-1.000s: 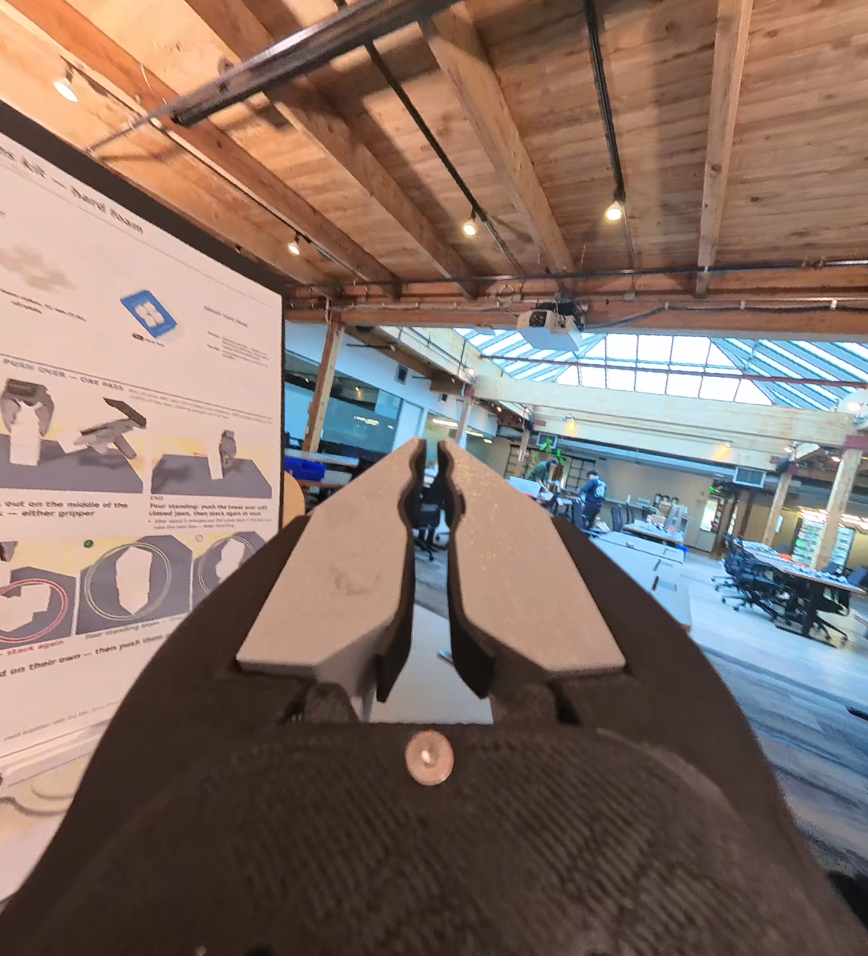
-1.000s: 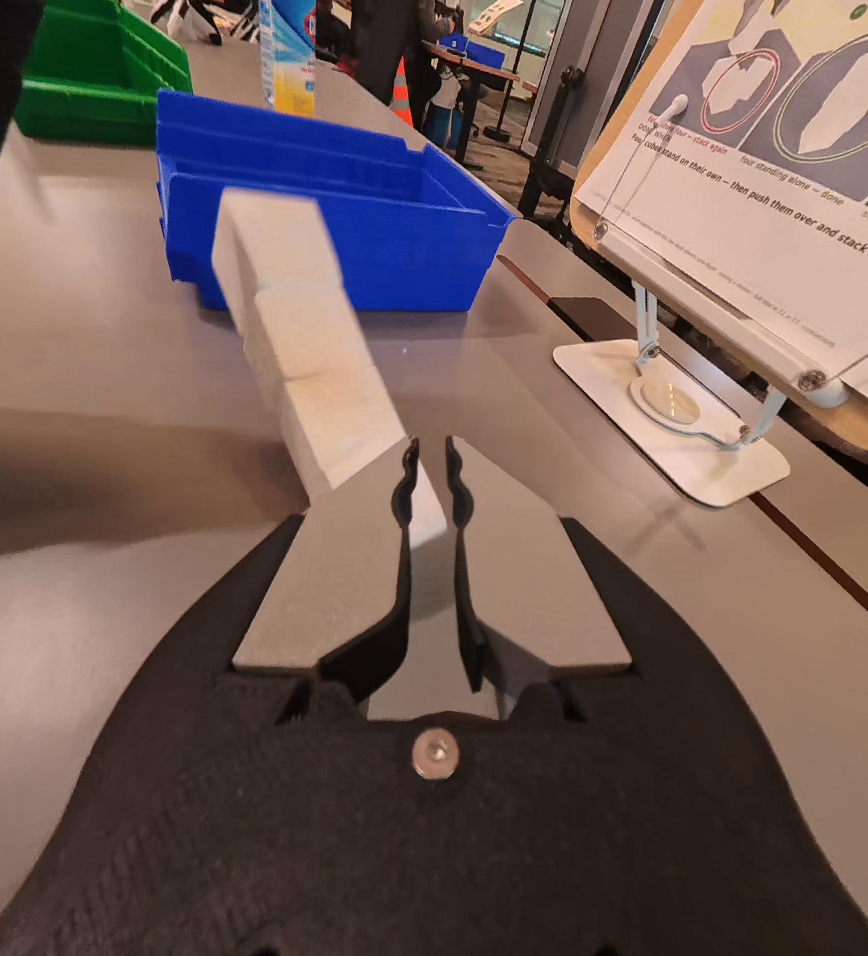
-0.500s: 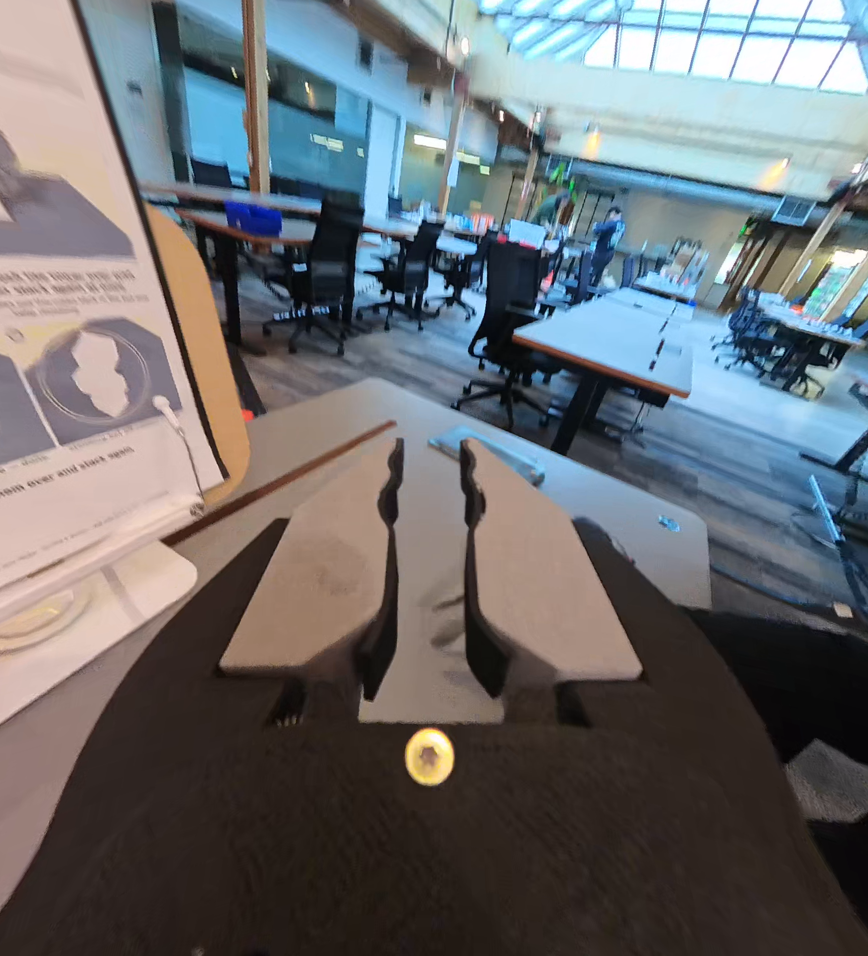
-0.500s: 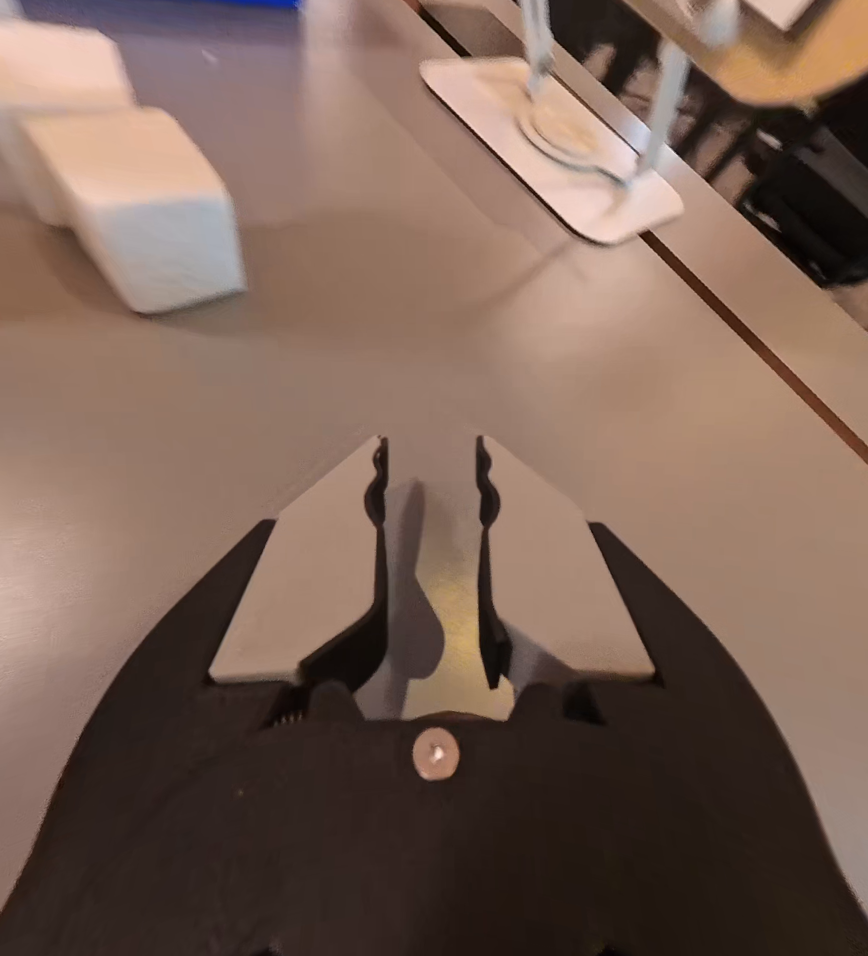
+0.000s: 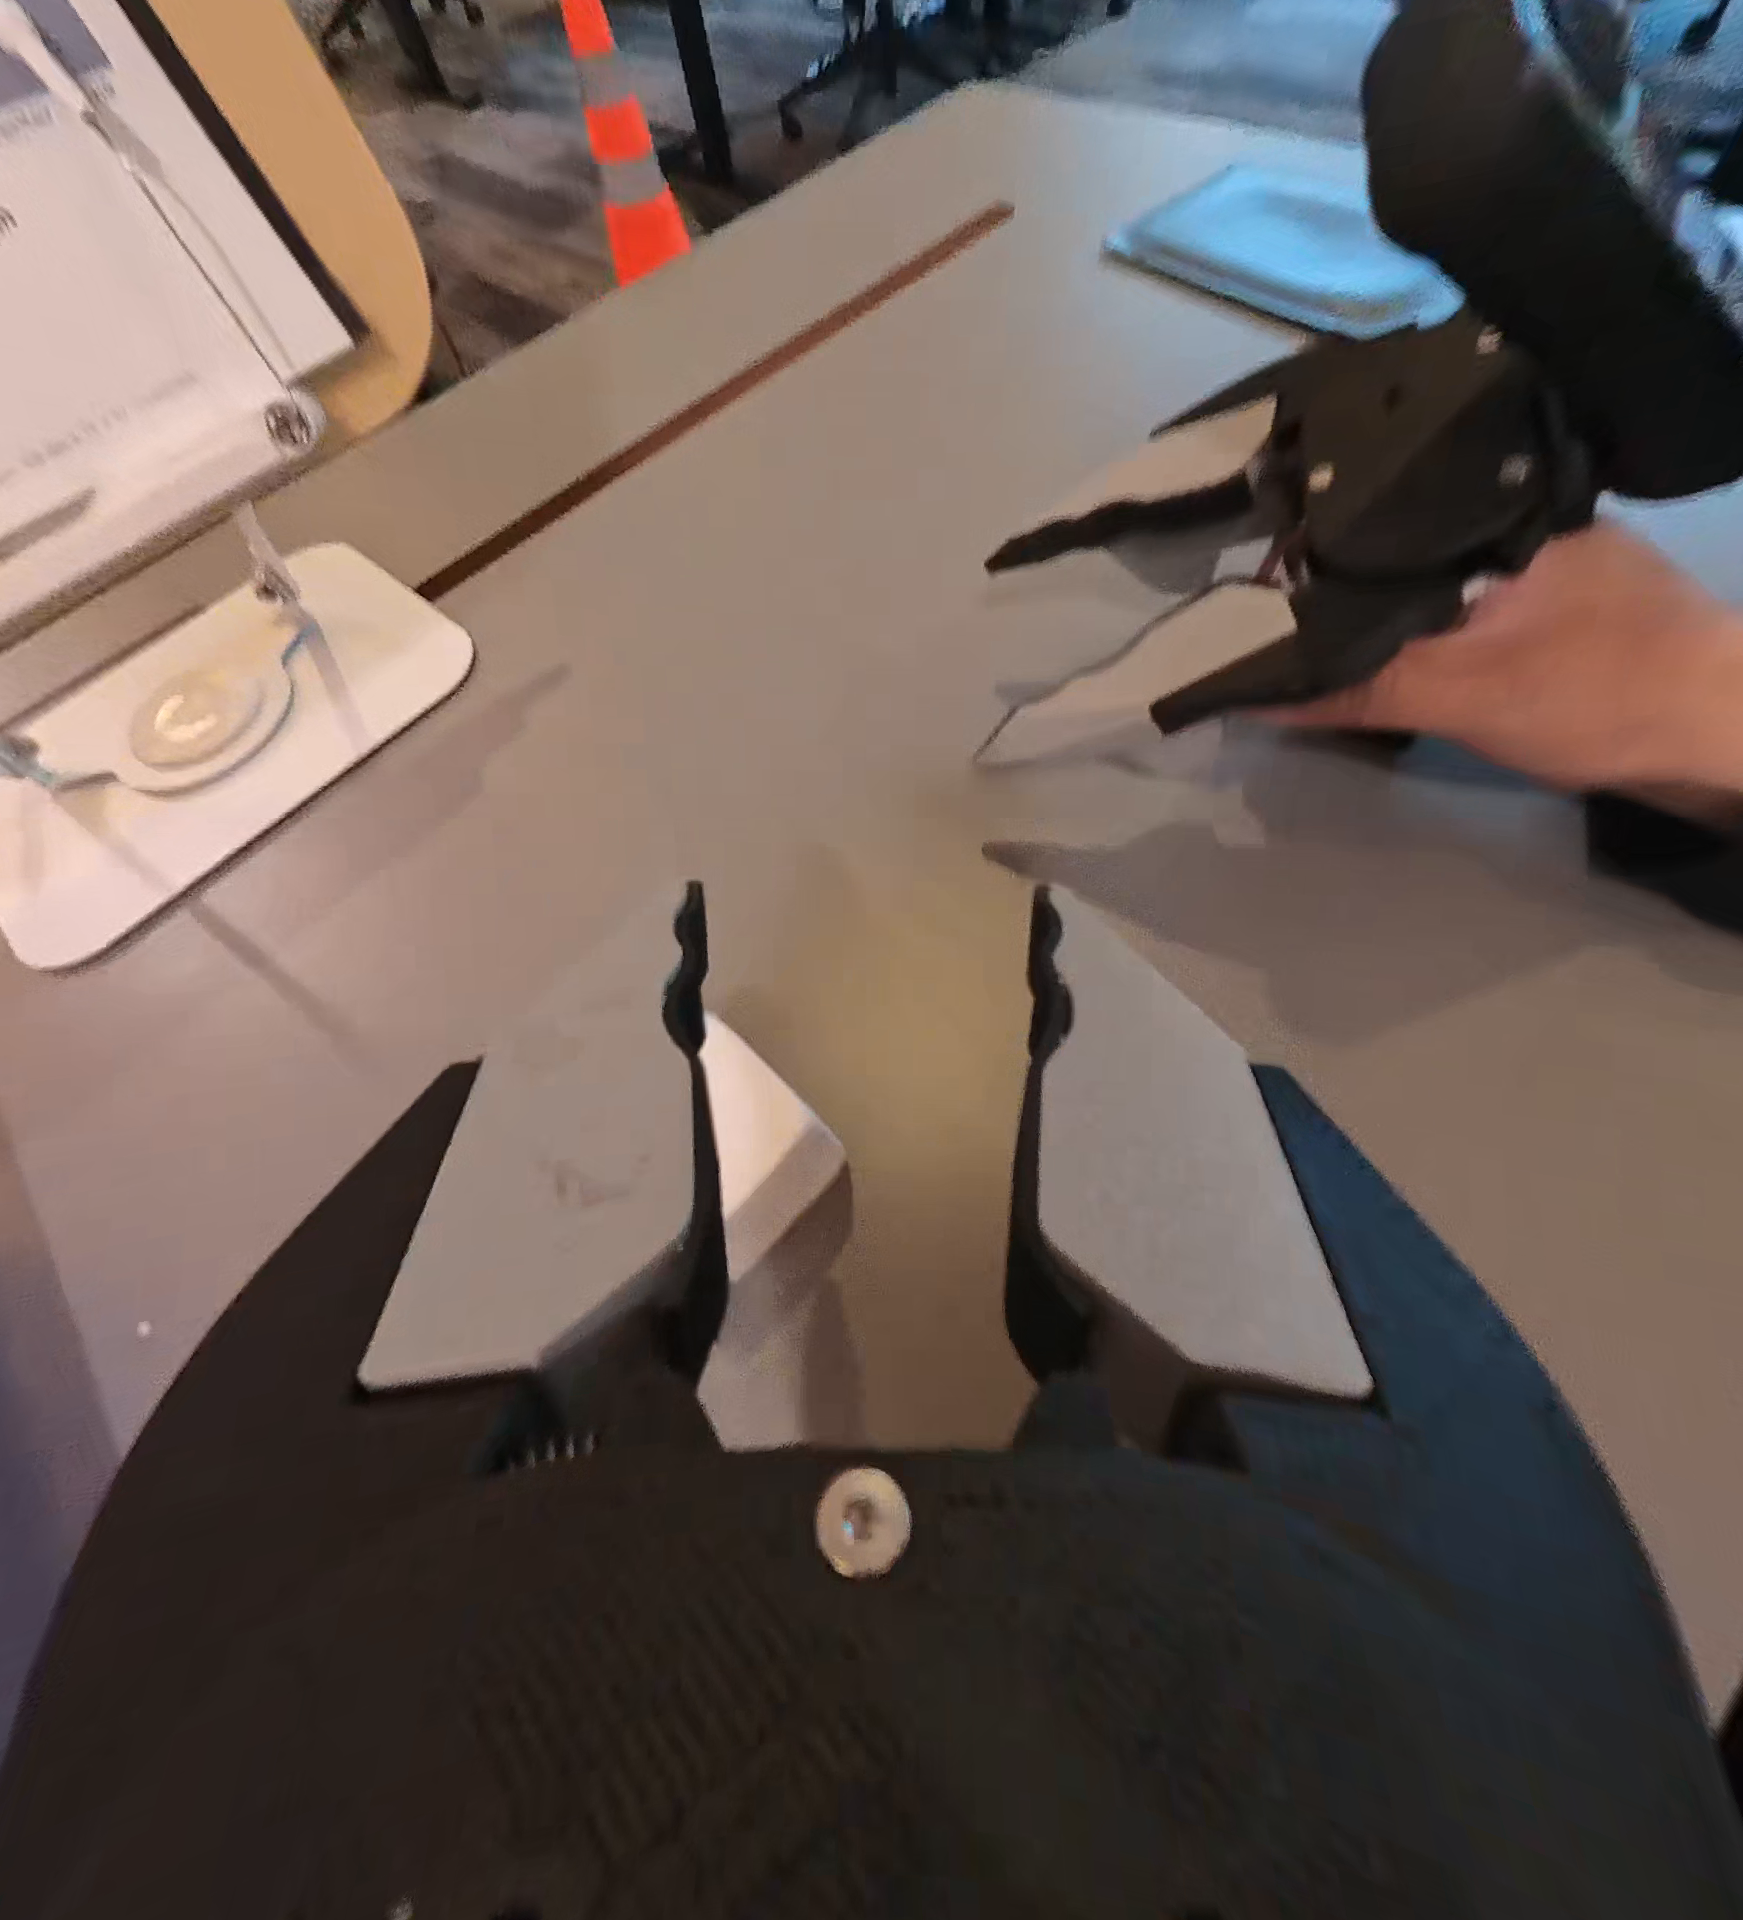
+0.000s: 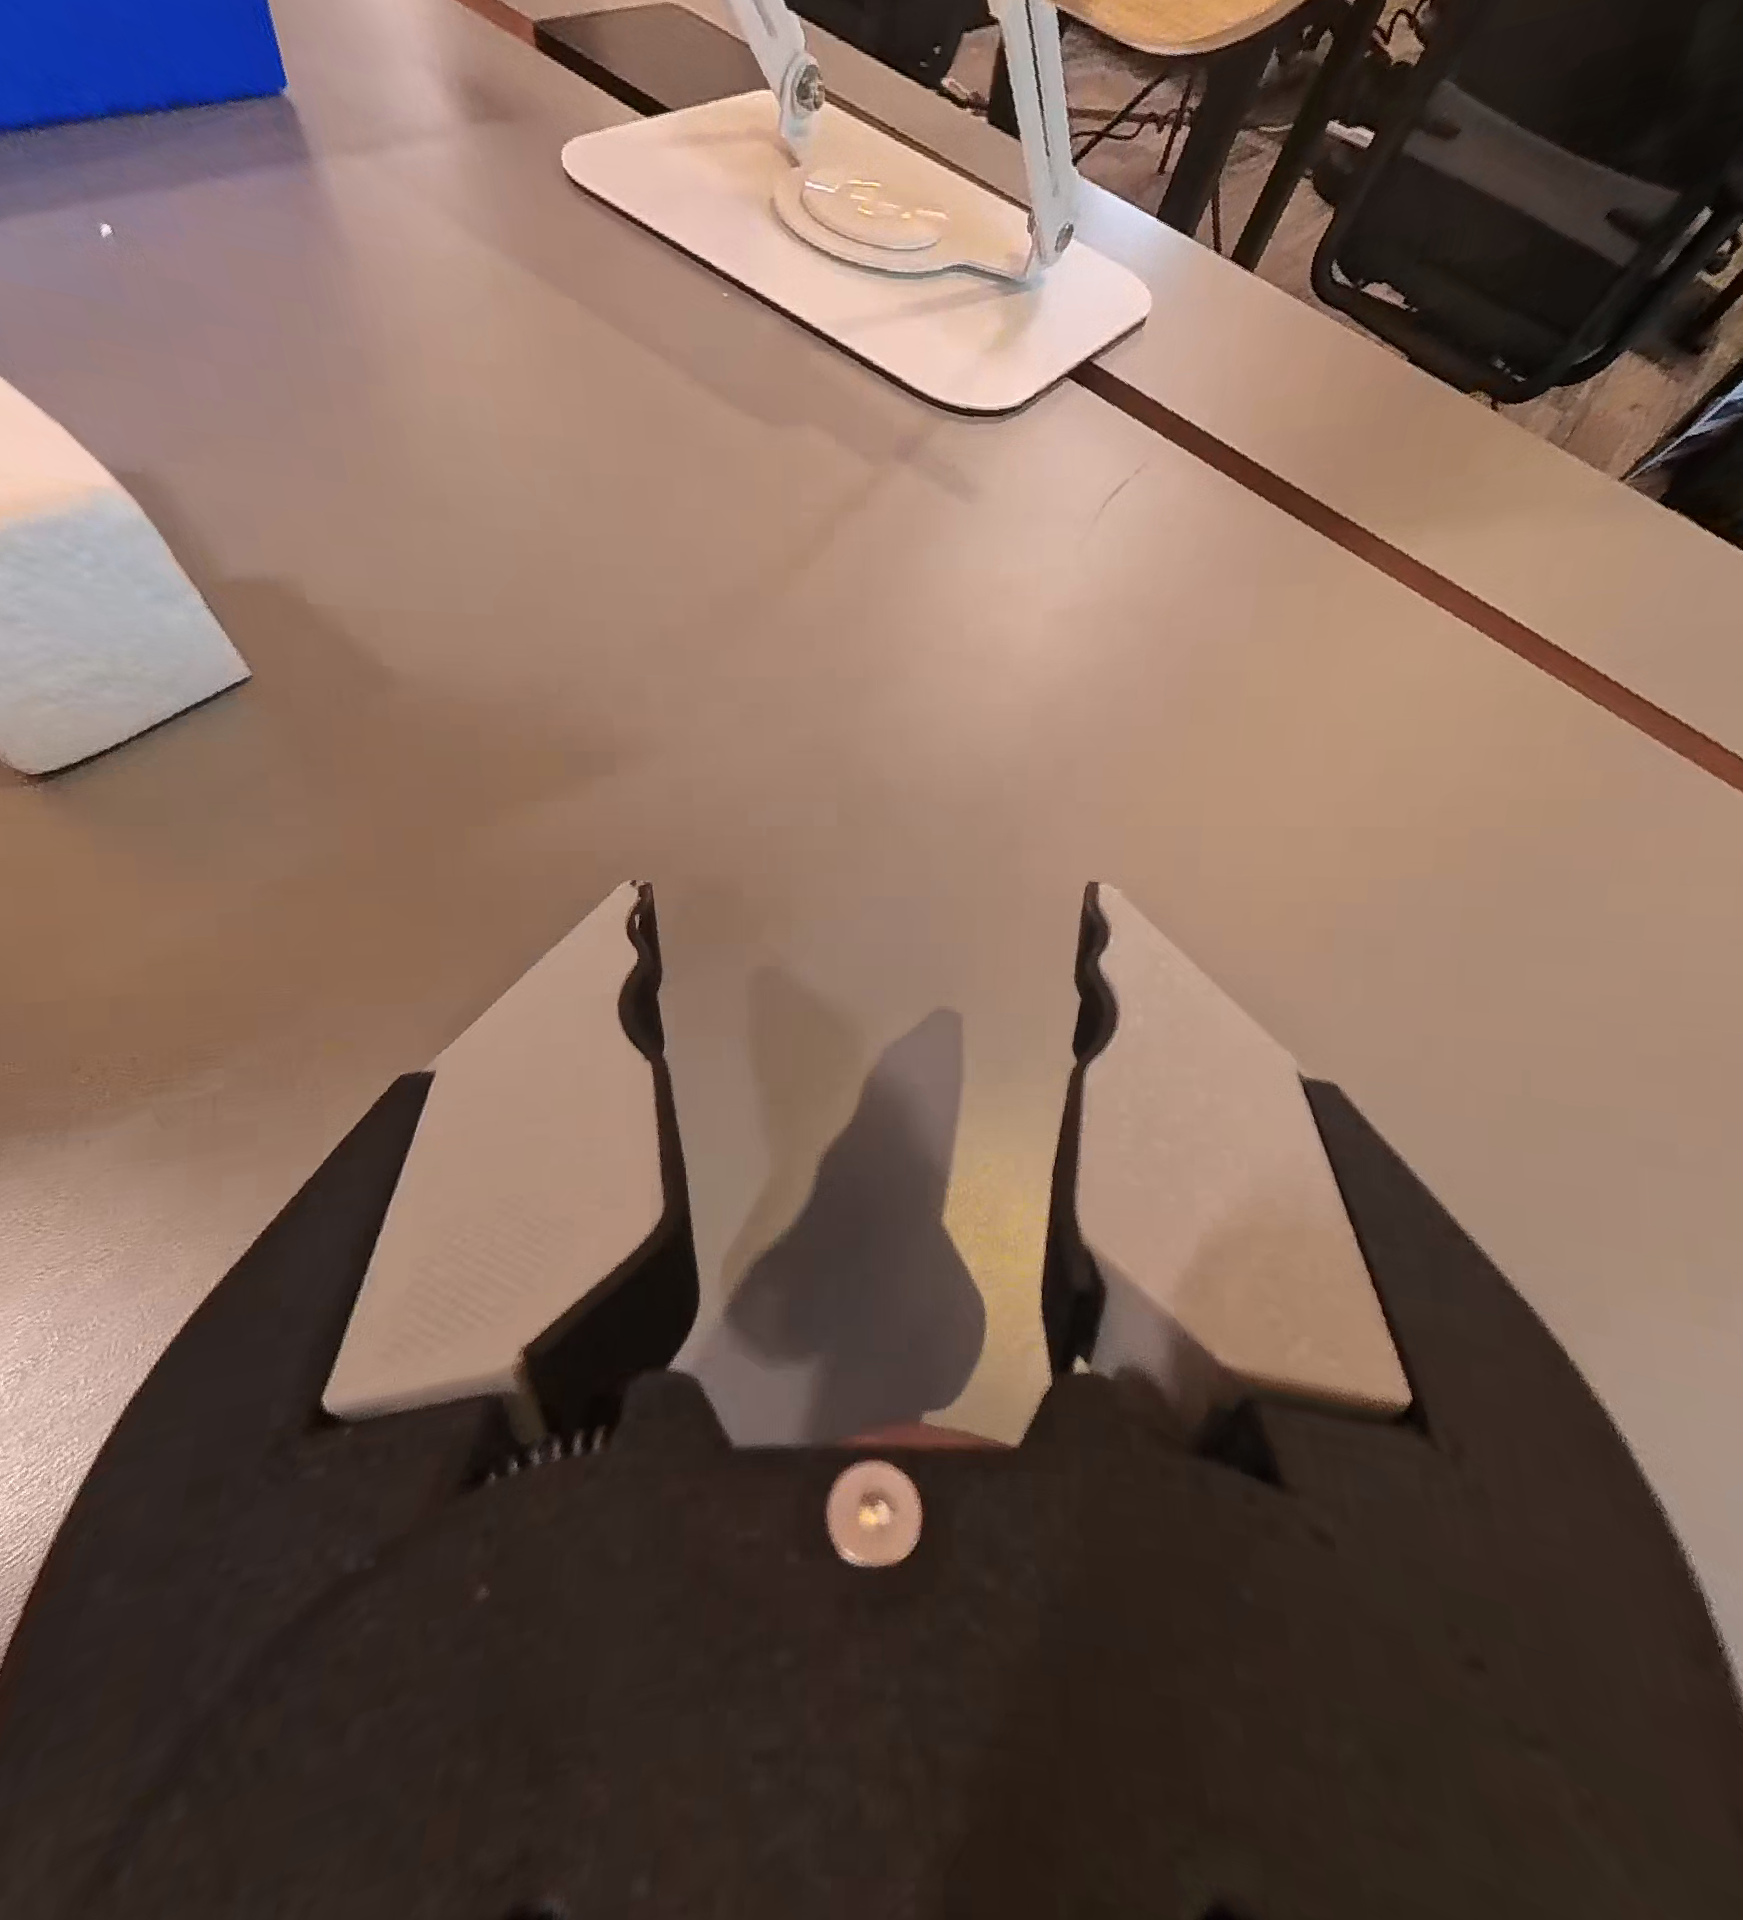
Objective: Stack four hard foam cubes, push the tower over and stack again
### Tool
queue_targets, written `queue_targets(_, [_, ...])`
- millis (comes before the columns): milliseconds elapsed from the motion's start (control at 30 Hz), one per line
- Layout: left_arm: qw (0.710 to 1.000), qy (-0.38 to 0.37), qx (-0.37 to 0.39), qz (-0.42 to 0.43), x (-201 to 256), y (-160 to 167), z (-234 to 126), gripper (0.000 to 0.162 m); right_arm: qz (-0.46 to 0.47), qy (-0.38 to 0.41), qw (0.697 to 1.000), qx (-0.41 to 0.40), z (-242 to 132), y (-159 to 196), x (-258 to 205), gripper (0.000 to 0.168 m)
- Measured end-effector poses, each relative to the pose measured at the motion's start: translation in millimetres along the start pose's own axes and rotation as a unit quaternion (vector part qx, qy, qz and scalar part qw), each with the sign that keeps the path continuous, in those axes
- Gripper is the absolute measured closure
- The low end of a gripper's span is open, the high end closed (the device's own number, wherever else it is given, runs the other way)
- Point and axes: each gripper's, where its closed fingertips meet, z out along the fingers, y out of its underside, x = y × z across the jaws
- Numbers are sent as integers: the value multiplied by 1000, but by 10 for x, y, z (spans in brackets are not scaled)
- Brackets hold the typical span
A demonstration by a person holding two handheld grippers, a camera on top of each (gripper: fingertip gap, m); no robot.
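We are starting to stack again: both claws, left claw (image 5: 865, 966) and right claw (image 6: 867, 940), are spread wide and hold nothing, one foam cube (image 6: 36, 592) sits on the worktop (image 6: 846, 644) well left of the right claw, and next we must close on it.

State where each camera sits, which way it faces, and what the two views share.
Left wrist view: sits on the left tool, tilted down across the table; its open fingers straddle a cube; the right tool and a hand show at right.
Right wrist view: sits on the right tool, angled down along the table; open fingers, a cube at left.
Shared: the table, the white stand base, the dark seam.
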Motion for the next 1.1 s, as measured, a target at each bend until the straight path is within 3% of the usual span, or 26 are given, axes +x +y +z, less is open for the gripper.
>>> queue_targets(300, [997, -12, -70, -39, -24, 752, -313, 96, -17, -7, 1000, -8, 0, 15, -102, 90])
queue_targets(633, [984, -44, -154, -77, -341, 1062, -268, 87, -12, -11, 1000, -11, -2, 25, -111, 91])
queue_targets(867, [988, 14, -137, -69, -198, 830, 77, 90, -14, -13, 1000, -14, 3, 31, -122, 92])
queue_targets(1100, [984, 126, -116, -46, 214, 387, 524, 91, -12, -15, 1000, -12, -4, 28, -120, 92])
